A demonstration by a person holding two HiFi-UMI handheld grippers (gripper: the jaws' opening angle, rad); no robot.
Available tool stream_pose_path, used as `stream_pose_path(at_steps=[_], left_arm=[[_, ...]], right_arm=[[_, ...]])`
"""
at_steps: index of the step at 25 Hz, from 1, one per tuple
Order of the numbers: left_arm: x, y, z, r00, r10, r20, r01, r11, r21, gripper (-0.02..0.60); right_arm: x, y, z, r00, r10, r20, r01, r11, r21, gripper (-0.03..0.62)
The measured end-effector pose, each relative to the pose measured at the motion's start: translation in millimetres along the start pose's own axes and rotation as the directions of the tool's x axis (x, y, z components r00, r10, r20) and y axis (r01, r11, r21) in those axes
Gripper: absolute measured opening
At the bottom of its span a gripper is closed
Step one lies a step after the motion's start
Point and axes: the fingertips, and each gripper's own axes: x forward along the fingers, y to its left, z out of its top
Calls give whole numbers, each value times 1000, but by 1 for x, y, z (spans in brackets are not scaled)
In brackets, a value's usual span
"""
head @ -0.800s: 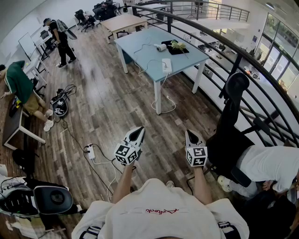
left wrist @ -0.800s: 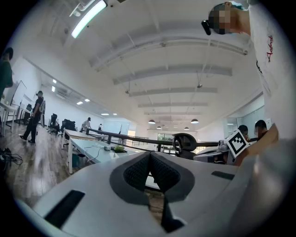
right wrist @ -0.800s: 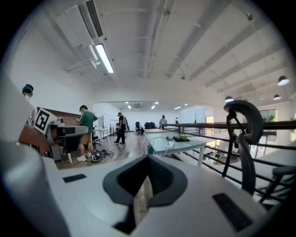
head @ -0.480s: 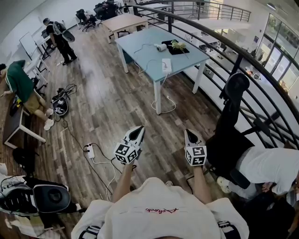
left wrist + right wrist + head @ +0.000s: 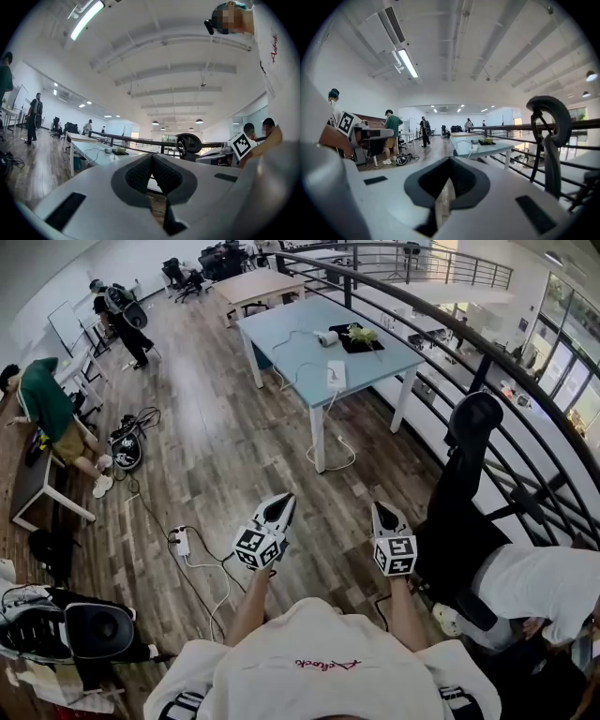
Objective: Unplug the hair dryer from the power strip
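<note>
Far ahead stands a light blue table (image 5: 300, 348). On it lie a white hair dryer (image 5: 325, 337) and a white power strip (image 5: 336, 377), with a white cable between them. The strip's cord hangs off the table's edge to the floor. Both grippers are held level in front of me, well short of the table. My left gripper (image 5: 278, 510) is shut with nothing between its pads (image 5: 140, 173). The right gripper (image 5: 384, 515) is shut and empty too (image 5: 450, 160). The table (image 5: 93, 150) shows small and distant in the left gripper view, and likewise the table (image 5: 480, 147) in the right gripper view.
A black tray with a green thing (image 5: 359, 337) sits on the table. Another power strip (image 5: 181, 543) with cables lies on the wood floor at my left. A black office chair (image 5: 466, 460), a dark railing (image 5: 441, 334) and a seated person (image 5: 539, 582) are on the right. People stand at the far left.
Both grippers keep their place before me. The head view has shifted slightly, and the person at the back left has walked a little further off.
</note>
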Motion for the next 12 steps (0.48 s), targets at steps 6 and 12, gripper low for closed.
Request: stream_pose_path(at_steps=[6, 12], left_arm=[[8, -25, -12, 1000, 0, -9, 0, 1000, -11, 9], [15, -48, -33, 999, -13, -44, 12, 1000, -23, 9]], right_arm=[[-14, -9, -17, 999, 33, -29, -33, 999, -2, 17], [-22, -22, -36, 998, 53, -47, -51, 998, 41, 17]])
